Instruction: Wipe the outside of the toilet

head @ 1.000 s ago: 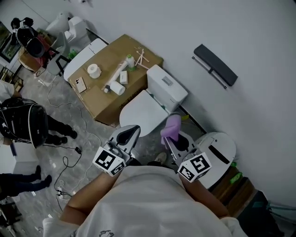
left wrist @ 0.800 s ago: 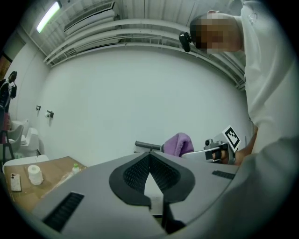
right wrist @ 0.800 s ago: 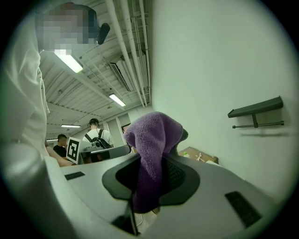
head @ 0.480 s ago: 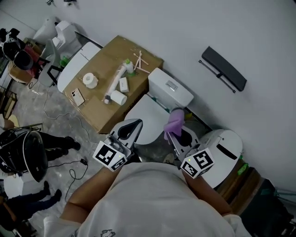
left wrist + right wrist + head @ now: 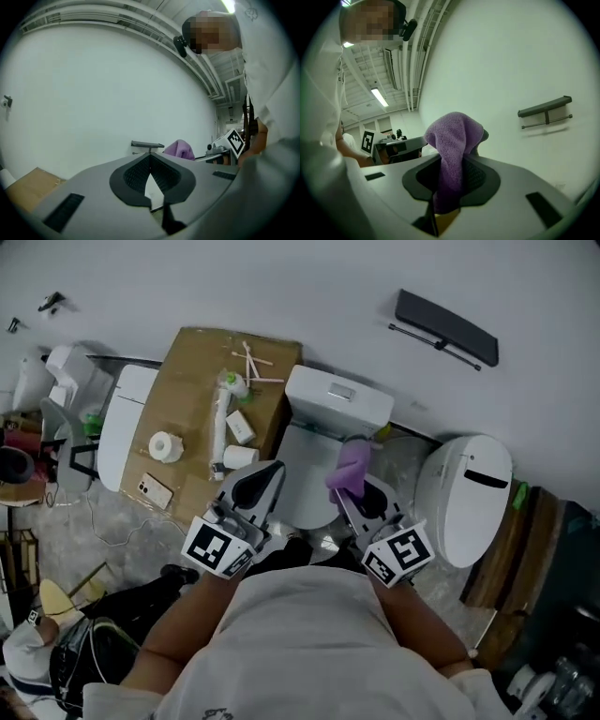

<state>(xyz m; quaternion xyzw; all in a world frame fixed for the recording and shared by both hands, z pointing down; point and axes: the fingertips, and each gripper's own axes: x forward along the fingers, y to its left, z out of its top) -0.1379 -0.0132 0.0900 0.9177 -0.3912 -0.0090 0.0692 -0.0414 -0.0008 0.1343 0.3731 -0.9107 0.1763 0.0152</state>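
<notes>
A white toilet stands against the wall, with its tank at the back and its closed lid in front. My right gripper hangs over the lid's right side and is shut on a purple cloth. In the right gripper view the cloth bunches up out of the jaws, with the bare wall behind it. My left gripper hovers over the lid's left edge. Its jaws meet at the tips with nothing between them.
A cardboard box left of the toilet carries paper rolls, a bottle, a phone and sticks. A second white toilet stands on the right. A black rail is fixed to the wall. Cables lie on the floor at the left.
The head view has swung, so the toilet now sits square ahead against the wall. Both grippers stay over the lid. The cloth remains in the right gripper.
</notes>
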